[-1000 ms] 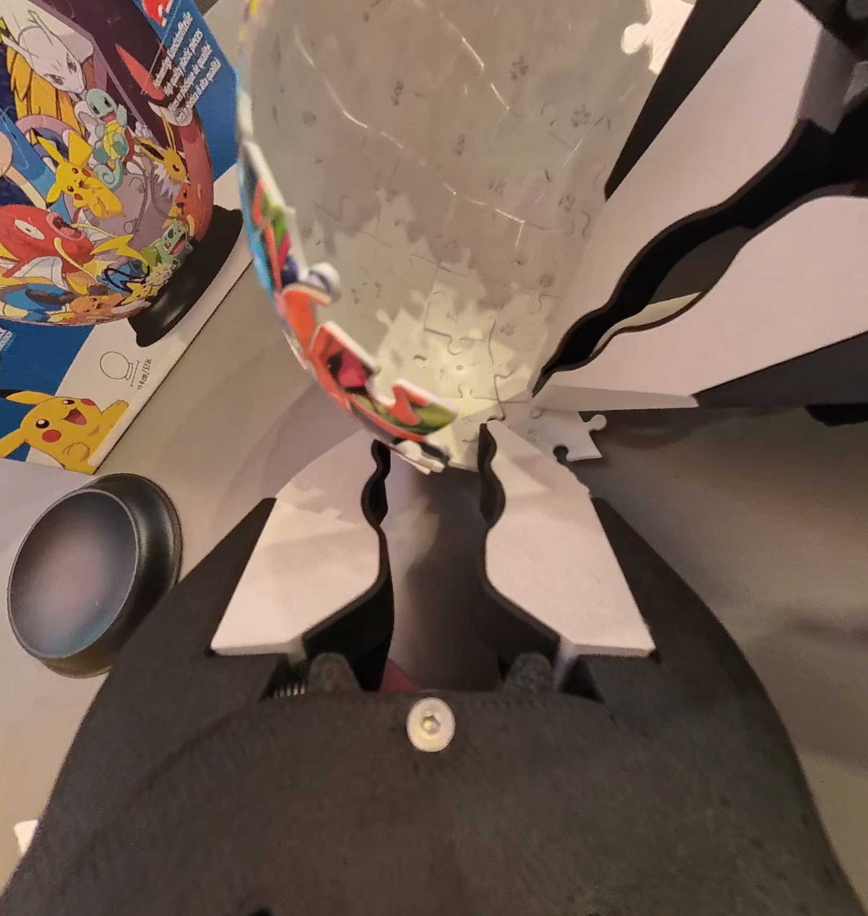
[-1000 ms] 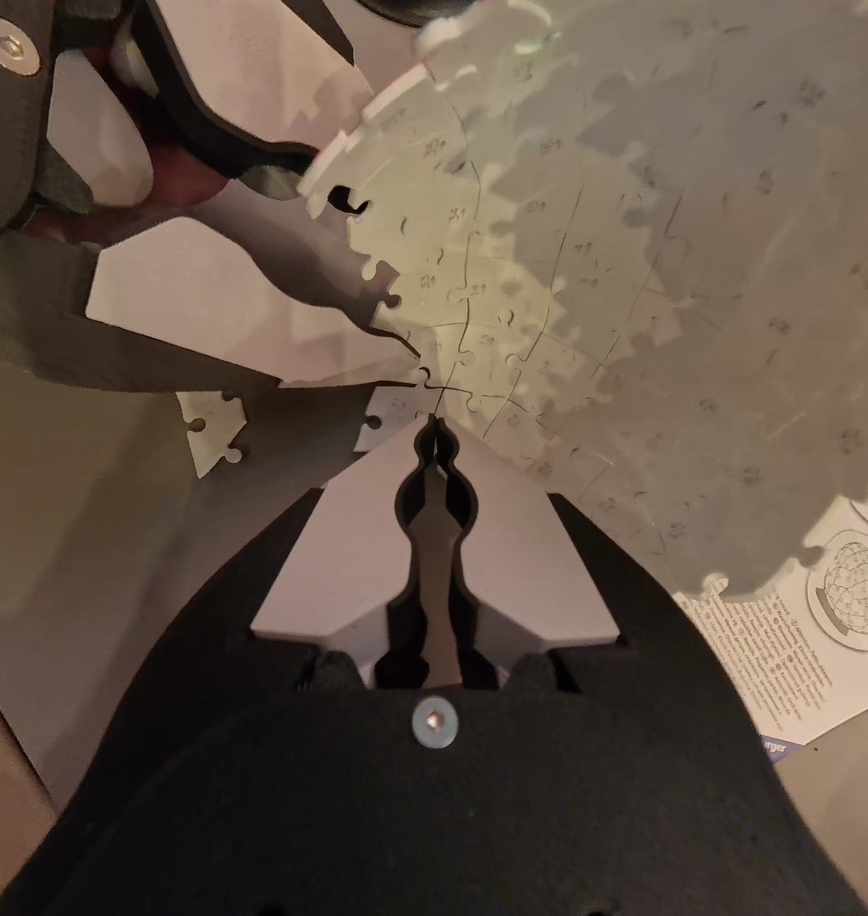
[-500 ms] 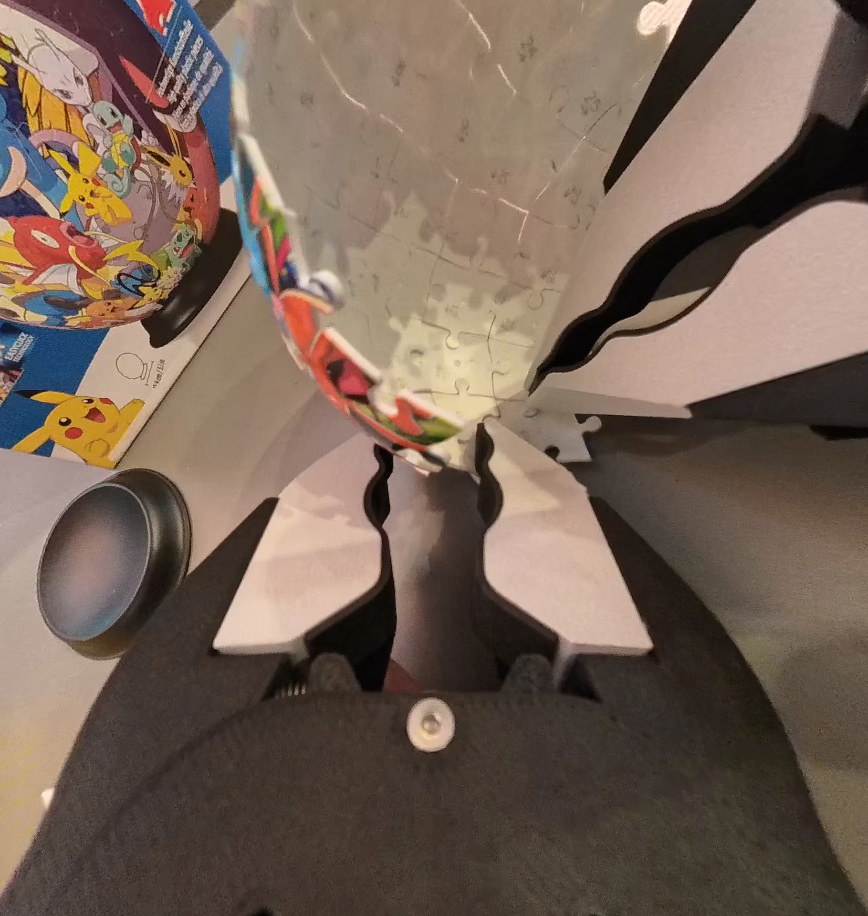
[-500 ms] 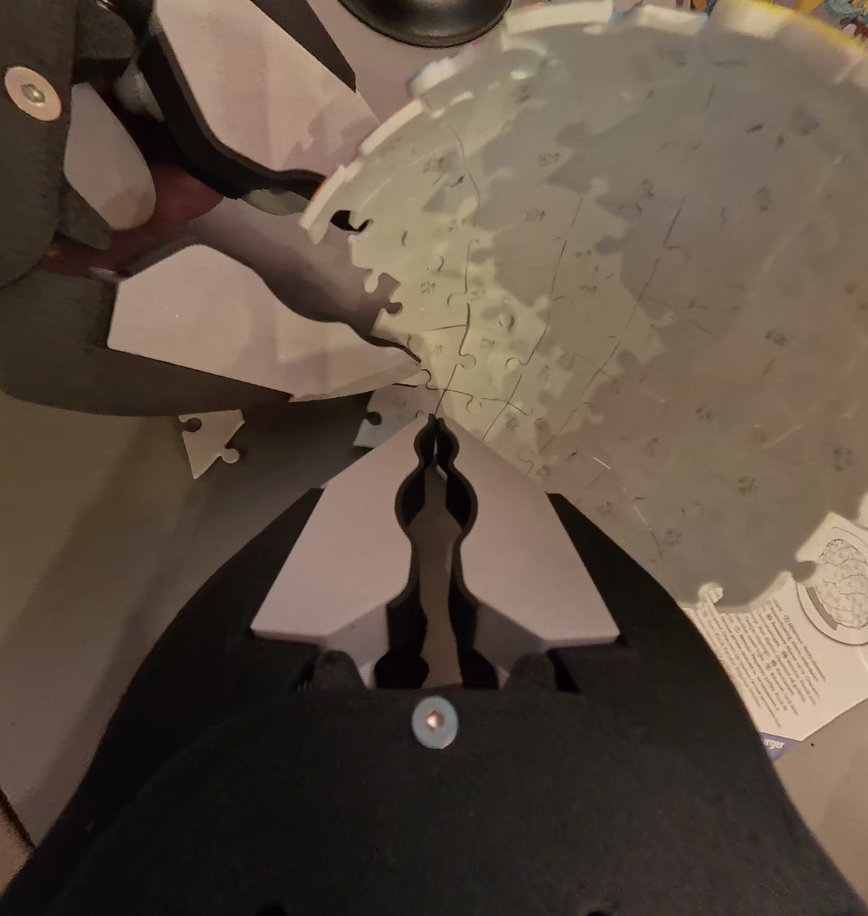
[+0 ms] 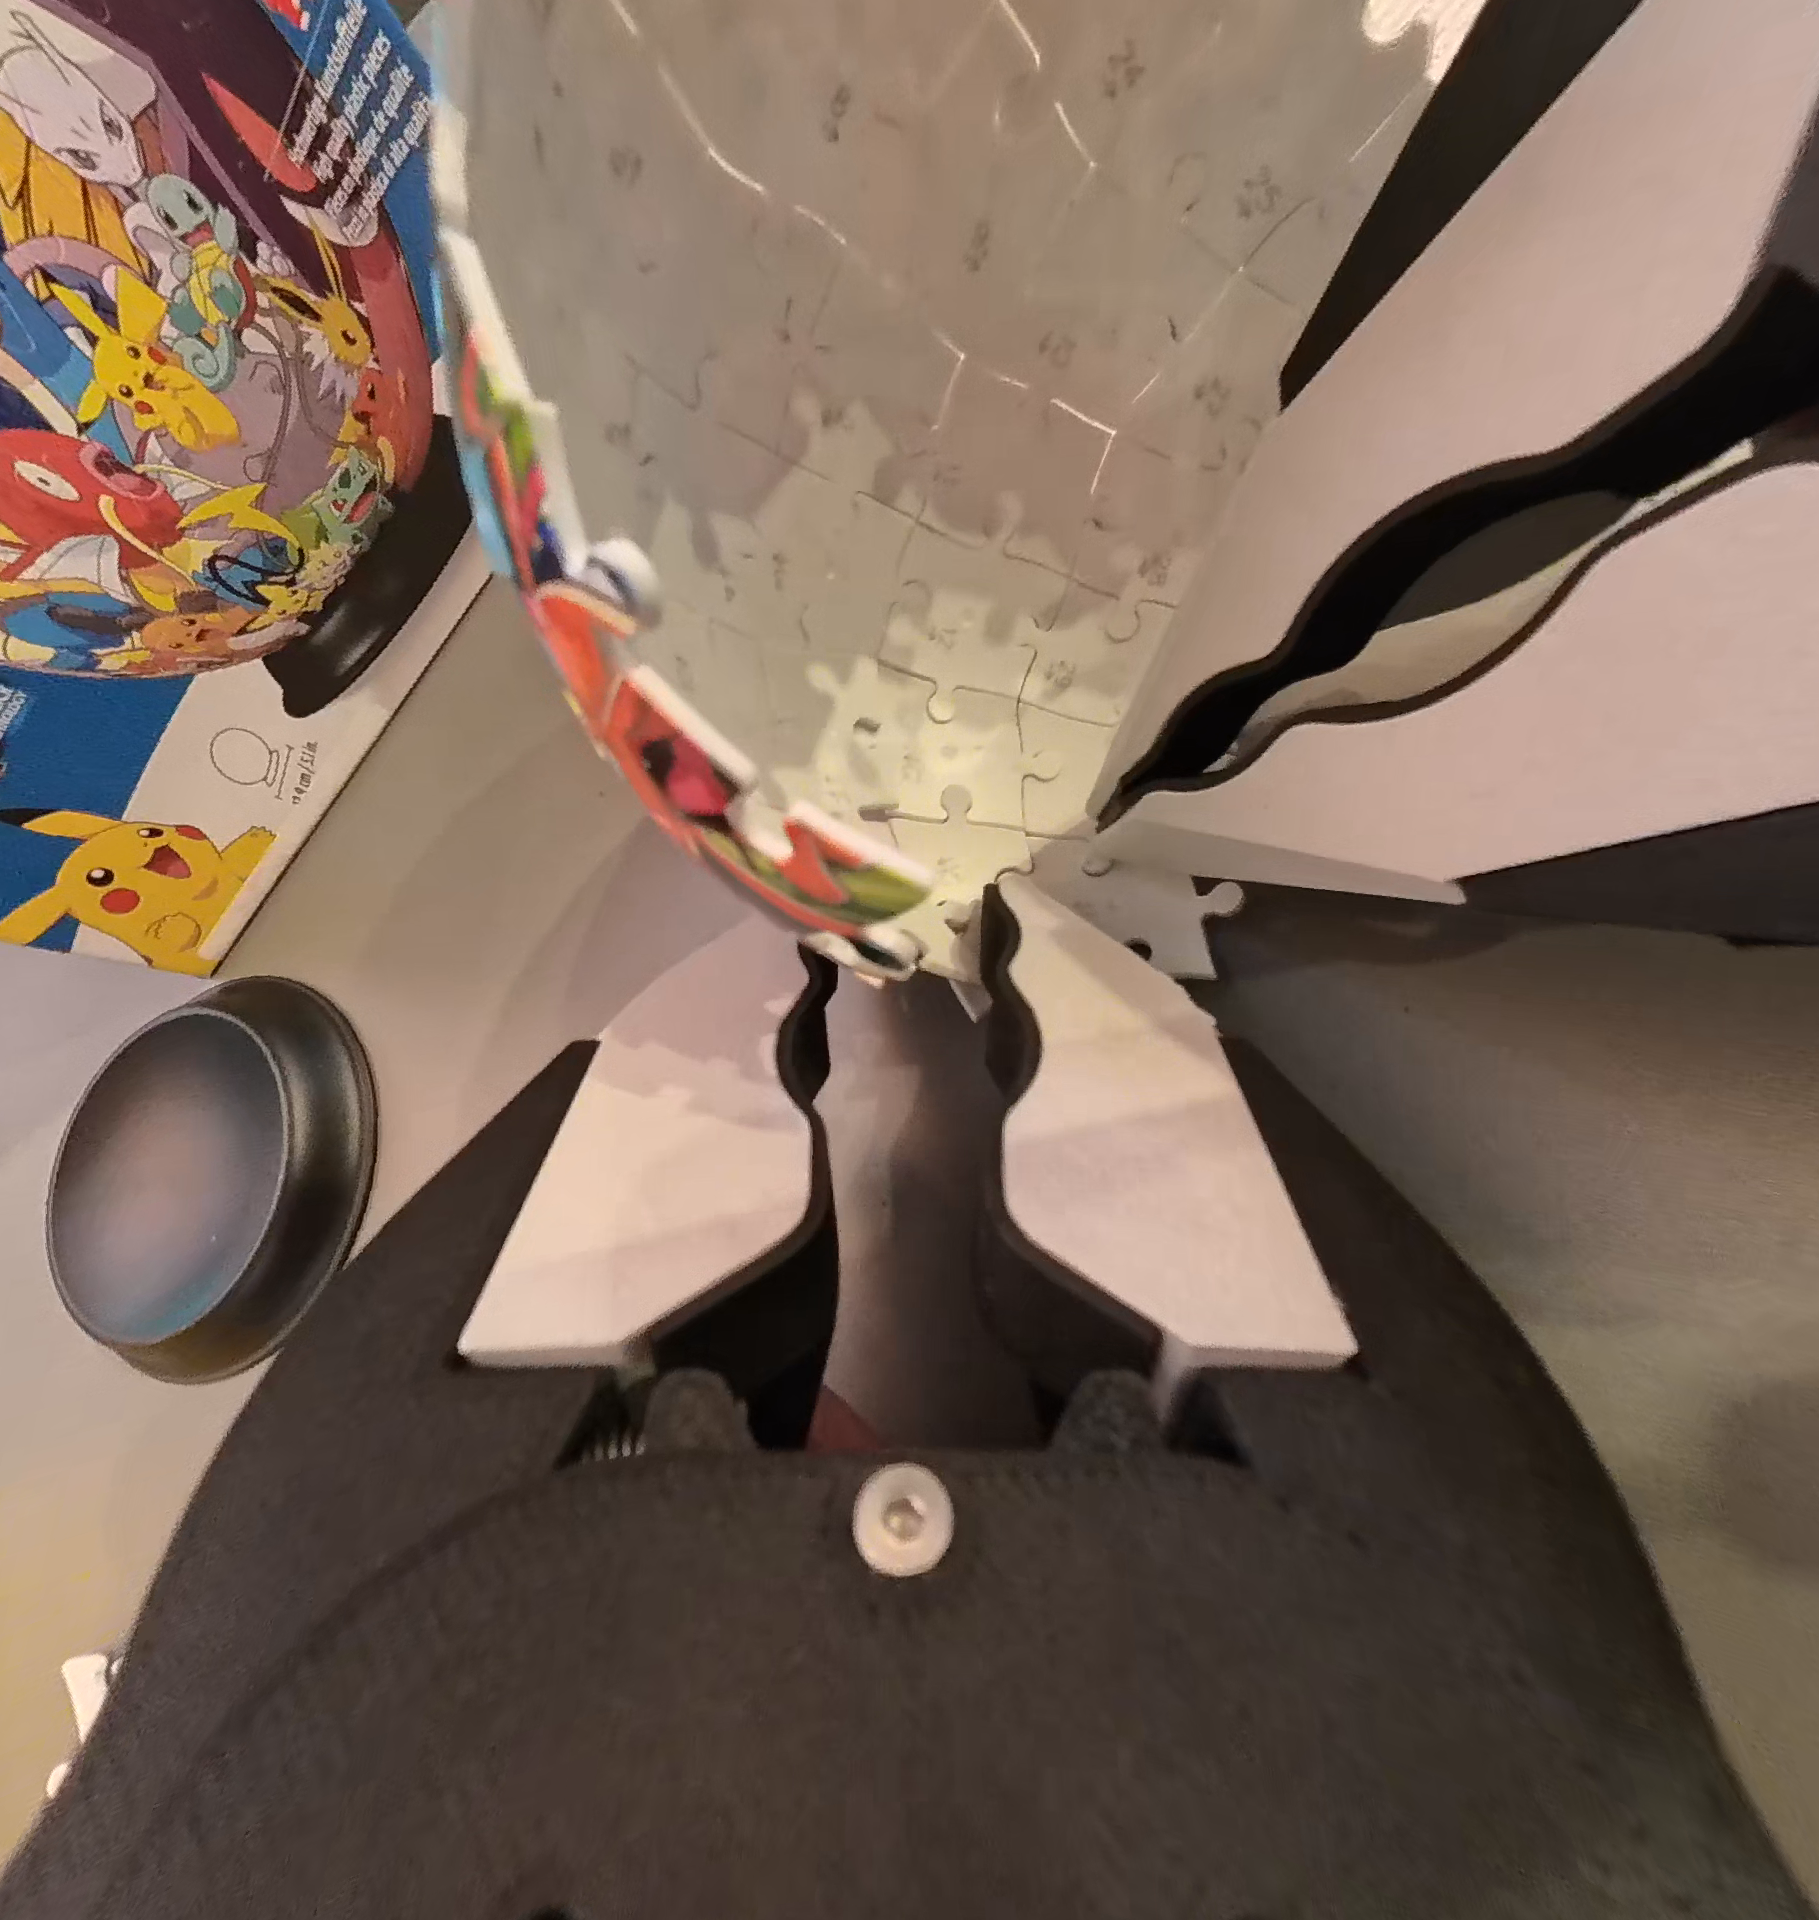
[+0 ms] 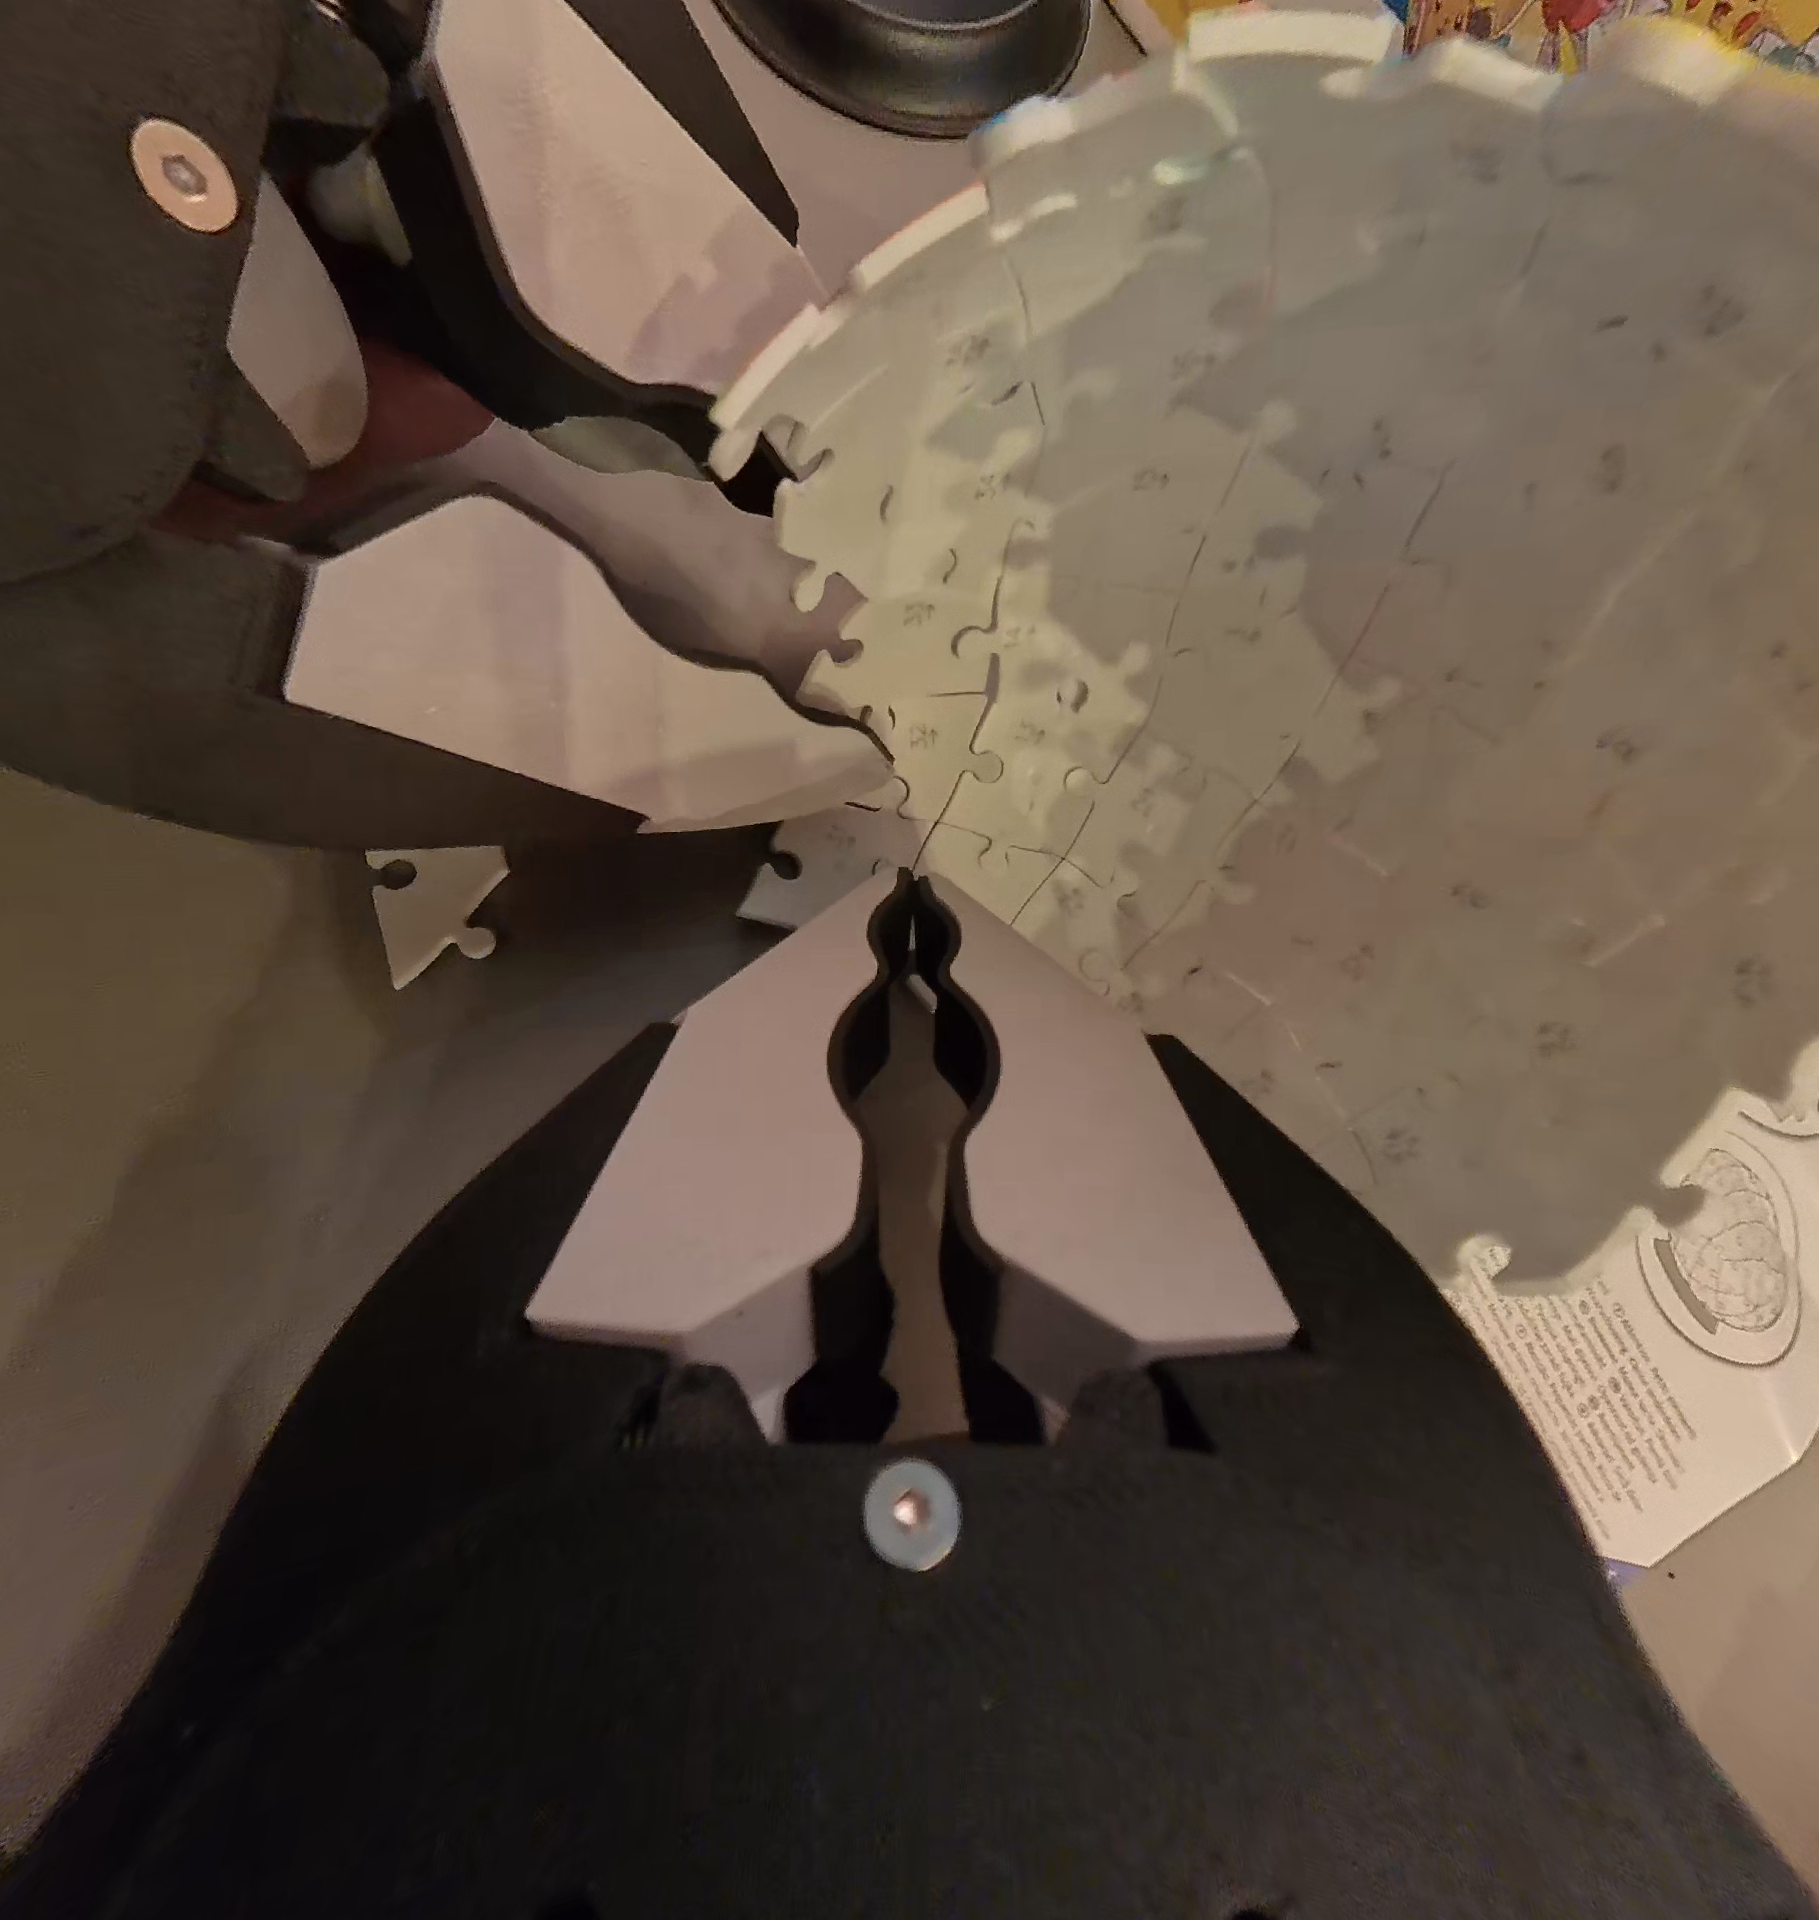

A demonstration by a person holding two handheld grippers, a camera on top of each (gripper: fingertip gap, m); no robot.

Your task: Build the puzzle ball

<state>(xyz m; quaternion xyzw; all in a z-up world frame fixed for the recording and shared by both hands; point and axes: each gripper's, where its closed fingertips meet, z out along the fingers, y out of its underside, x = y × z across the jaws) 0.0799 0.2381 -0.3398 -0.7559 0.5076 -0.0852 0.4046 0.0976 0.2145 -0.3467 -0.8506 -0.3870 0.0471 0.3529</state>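
The half-built puzzle ball (image 5: 884, 436) is held off the tabletop (image 5: 1507, 1091), hollow side facing both cameras, so its rim stays reachable. The left hand-held gripper (image 5: 900, 951) pinches the shell's lower edge, steadying it. The right hand-held gripper (image 6: 910, 899), pressed nearly together, nips the rim beside it, probably seating a piece. 2 loose pieces (image 6: 432, 904) lie below.

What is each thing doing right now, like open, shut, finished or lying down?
Puzzle ball: half-built, white inside showing.
Left tongs: gripping the ball's edge.
Right tongs: shut at the ball's edge.
Loose piece: lying flat.
Black stand: empty.
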